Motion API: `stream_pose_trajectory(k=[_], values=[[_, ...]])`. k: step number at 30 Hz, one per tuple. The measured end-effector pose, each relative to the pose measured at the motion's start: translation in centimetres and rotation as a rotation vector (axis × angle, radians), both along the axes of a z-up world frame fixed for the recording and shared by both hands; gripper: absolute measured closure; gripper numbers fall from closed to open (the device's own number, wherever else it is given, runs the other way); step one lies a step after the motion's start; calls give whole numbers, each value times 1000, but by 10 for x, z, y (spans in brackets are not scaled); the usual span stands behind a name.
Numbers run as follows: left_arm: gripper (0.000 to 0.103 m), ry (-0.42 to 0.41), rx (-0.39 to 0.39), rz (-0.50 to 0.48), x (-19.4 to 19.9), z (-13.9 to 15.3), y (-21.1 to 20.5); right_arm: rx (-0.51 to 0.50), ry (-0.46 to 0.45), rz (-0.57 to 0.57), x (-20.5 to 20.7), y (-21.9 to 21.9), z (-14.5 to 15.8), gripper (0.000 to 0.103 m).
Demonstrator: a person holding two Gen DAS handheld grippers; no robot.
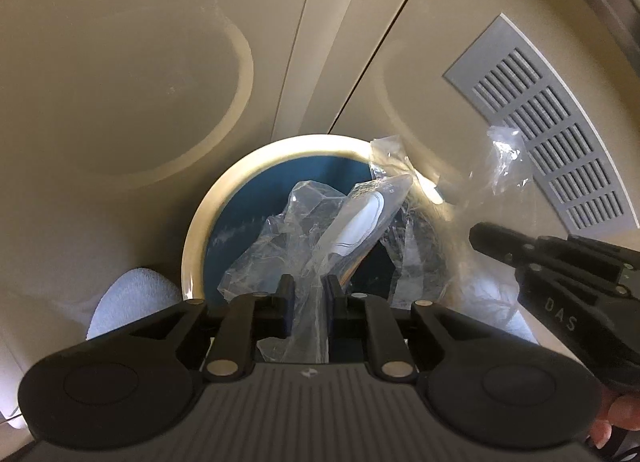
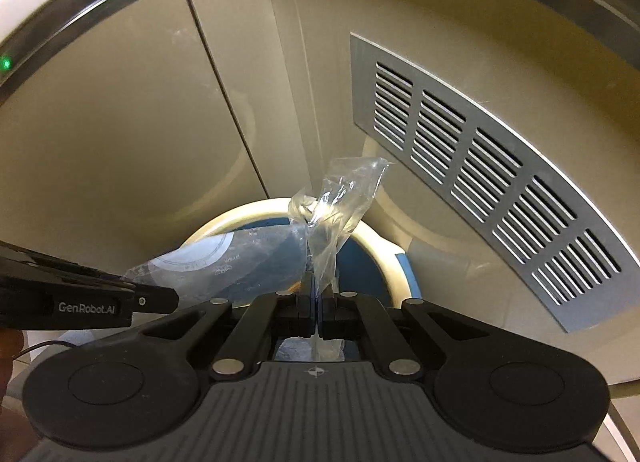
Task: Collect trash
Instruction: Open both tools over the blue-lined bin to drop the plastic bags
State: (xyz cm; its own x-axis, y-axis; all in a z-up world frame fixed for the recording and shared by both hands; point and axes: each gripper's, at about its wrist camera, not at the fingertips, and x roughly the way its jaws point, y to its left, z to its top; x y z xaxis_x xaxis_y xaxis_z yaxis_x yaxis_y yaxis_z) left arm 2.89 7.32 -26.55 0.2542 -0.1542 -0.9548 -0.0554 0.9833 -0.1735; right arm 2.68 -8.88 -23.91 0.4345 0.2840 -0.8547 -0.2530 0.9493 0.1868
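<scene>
The left gripper (image 1: 308, 294) has its jaws pinched on a clear plastic wrapper (image 1: 320, 222), a white-labelled packet bunched inside it. The right gripper (image 2: 314, 302) is clamped tight on another twist of clear plastic film (image 2: 340, 202), which stands up above its fingertips. Both pieces hang right over the bin (image 1: 208, 214), a cream-rimmed tub with a blue inside. Beyond it rise beige cabinet panels (image 1: 140, 62), with a grey vent grille (image 2: 480, 166) on the right one.

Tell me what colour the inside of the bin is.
Blue, with a cream rim; the bin shows best in the left wrist view.
</scene>
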Motion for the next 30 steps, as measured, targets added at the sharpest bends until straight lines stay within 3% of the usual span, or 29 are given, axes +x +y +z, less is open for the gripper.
stream_pose_trajectory(k=[2, 4, 5, 6, 7, 8, 9, 11, 15, 19, 22, 25, 30], values=[[79, 3, 1, -8, 2, 1, -2, 1, 8, -2, 6, 0, -7, 100], [56, 8, 0, -12, 5, 3, -5, 3, 16, -1, 10, 3, -11, 100], [29, 6, 0, -6, 6, 4, -5, 1, 22, -2, 13, 5, -12, 99], [8, -7, 4, 4, 6, 8, -5, -2, 28, -4, 14, 5, -12, 94], [3, -32, 14, 14, 4, 13, -5, -5, 30, -9, 15, 5, -12, 89], [0, -54, 32, 23, 3, 19, -5, -11, 26, -18, 15, 4, -10, 77], [0, -65, 47, 23, 2, 24, -5, -17, 18, -26, 15, 2, -8, 62], [0, -61, 55, 15, 1, 35, -3, -23, 2, -34, 12, -1, -2, 50], [0, -106, 71, 10, -12, 67, 2, -7, -14, -39, -1, -10, 21, 45], [0, -203, 124, -15, -39, 104, -2, 17, -62, -37, -24, -25, 56, 40], [0, -276, 193, -45, -56, 127, -7, 22, -138, -10, -46, -31, 83, 29], [0, -310, 232, -45, -67, 139, -12, -9, -212, 21, -70, -30, 96, 23], [0, -341, 250, -88, -78, 148, -22, -35, -237, 48, -84, -22, 107, 22]])
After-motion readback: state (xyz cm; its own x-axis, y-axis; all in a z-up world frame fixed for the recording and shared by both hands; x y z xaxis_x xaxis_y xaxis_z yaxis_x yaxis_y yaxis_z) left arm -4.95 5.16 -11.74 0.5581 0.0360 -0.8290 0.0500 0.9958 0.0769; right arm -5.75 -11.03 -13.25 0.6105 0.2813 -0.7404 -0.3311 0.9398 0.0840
